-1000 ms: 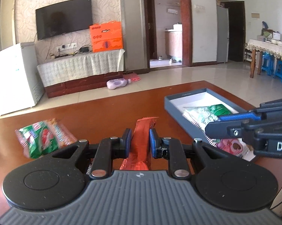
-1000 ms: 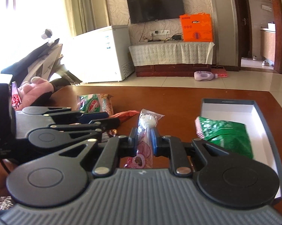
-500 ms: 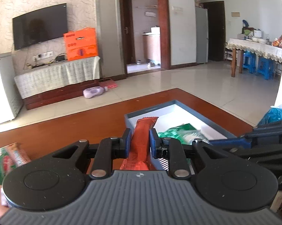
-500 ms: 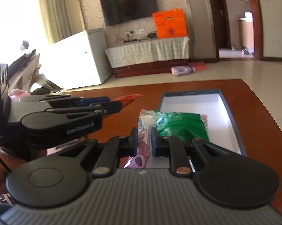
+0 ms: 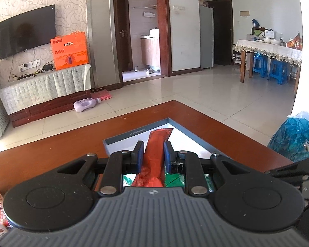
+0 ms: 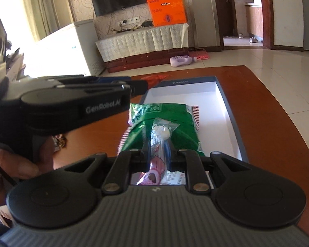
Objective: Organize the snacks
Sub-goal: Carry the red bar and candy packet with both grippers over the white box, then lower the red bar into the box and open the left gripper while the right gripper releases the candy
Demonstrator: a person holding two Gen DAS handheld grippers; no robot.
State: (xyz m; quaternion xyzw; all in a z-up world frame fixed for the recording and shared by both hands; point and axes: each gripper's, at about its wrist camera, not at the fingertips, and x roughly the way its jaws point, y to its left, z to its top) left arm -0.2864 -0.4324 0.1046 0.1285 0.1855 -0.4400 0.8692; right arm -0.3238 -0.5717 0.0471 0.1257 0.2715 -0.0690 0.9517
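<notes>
left gripper [image 5: 153,151] fingers clamped on red snack packet [image 5: 154,156] above grey box [image 6: 229,111], right gripper [image 6: 157,147] fingers clamped on clear pink-printed snack packet [image 6: 160,131] over green snack bag [image 6: 175,113] in box, brown surface [image 6: 278,123]

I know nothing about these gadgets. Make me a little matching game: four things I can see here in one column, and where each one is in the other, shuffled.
Things:
1. red snack packet
2. clear and pink packet
3. green snack bag
4. purple bottle

Places:
A. lying in the grey box
B. on the tiled floor by the TV cabinet
C. clamped in the left gripper
D. clamped in the right gripper

Pairs: 1-C, 2-D, 3-A, 4-B
</notes>
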